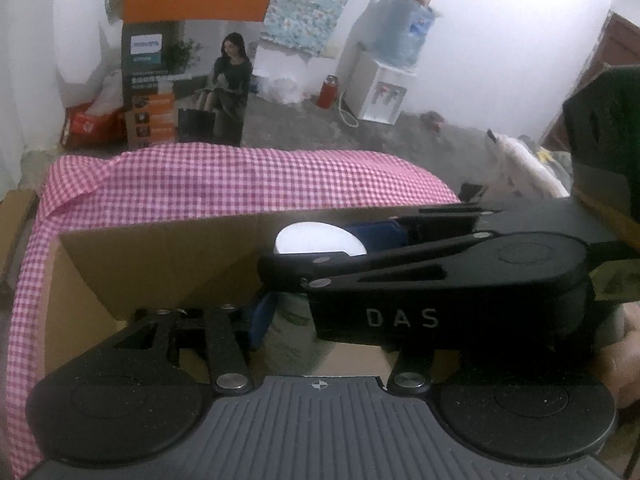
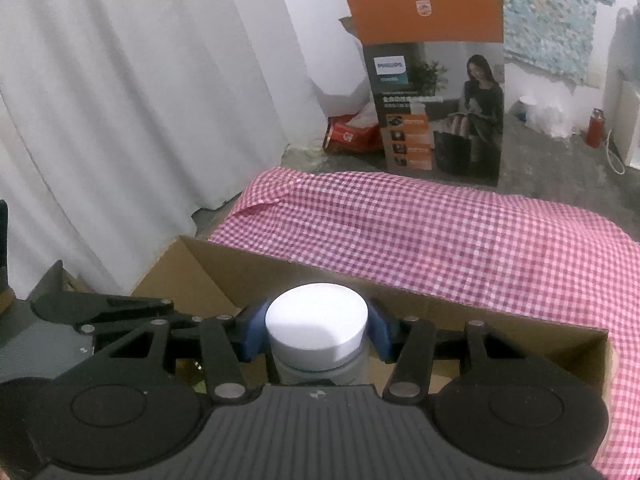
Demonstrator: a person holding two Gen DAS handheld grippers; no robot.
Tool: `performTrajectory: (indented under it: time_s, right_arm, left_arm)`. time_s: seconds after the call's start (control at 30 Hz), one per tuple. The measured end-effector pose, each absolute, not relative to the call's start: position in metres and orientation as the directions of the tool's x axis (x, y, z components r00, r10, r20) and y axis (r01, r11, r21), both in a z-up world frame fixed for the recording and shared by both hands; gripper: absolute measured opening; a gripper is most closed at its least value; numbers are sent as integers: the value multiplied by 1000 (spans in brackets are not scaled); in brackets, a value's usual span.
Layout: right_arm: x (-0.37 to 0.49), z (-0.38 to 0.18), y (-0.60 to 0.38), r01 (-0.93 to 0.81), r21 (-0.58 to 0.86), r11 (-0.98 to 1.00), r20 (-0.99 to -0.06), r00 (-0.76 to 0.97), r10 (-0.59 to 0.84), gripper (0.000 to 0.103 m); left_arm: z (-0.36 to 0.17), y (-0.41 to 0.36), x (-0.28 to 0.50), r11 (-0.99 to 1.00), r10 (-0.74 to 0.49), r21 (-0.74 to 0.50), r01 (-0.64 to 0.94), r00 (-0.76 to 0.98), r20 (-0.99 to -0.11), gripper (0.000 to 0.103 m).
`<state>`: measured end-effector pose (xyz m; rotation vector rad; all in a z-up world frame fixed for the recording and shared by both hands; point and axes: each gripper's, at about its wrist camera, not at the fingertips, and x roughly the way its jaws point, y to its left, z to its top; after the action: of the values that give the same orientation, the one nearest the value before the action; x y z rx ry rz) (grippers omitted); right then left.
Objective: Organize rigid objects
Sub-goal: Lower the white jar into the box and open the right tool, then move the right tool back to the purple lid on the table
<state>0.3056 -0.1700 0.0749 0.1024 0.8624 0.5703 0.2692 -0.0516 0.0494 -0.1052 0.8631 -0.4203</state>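
**White-capped jar gripped over the box: slip and crowding risks**

The right gripper (image 2: pixel 316 330) is clenched on a white-capped jar (image 2: pixel 316 320), its blue pads (image 2: pixel 252 334) pressing the sides just under the lid, at lower centre of the right wrist view. The jar hangs over the open cardboard box (image 2: pixel 224 268). The left gripper (image 1: pixel 260 320) sits just beside it at the bottom of its own view, its state impossible to tell. A hold this close to the cap could let the jar tilt or drop; the crowded grippers might collide, or snag the checked cloth (image 2: pixel 440 224) behind
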Motion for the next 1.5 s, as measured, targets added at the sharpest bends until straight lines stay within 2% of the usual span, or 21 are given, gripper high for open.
performTrajectory:
  time_s: [0.13,0.23,0.47,0.67,0.93,1.17,1.27,1.37,1.5]
  right_arm:
    - [302,76,-167,-442,268,856,-700,521,489,58]
    - [299,83,-166,-441,251,862,-698,534,477,70]
    - [281,115,-169,-432,207,878,-672,589,449,72]
    - [247,156,-179,-415,226,882,-601,653,461,74]
    - [168,209,-207,-401,319,859,-457,729,510,74]
    - [78,221,-240,-413,425,806,-313,768,559,83]
    - [46,205,-249,-396,465,792,-305,768,563,83]
    - [20,178,-253,-351,491,797,-339,766,546,83]
    - [-4,131,-249,-251,504,827,-442,747,496,83]
  left_arm:
    - [55,-49,263,910,-408,-263,320,581,-704,66]
    - [62,-44,256,908,-414,-268,321,593,-691,69]
    - [91,-31,227,898,-439,-283,338,638,-632,84]
    - [122,-13,190,890,-457,-287,355,691,-560,96]
    - [152,23,133,890,-455,-283,357,731,-509,103]
    - [145,45,90,907,-420,-248,340,747,-515,103]
    - [127,47,73,915,-403,-229,332,735,-545,103]
    - [103,39,59,915,-397,-195,353,705,-587,103]
    - [66,17,38,903,-383,-116,414,654,-652,103]
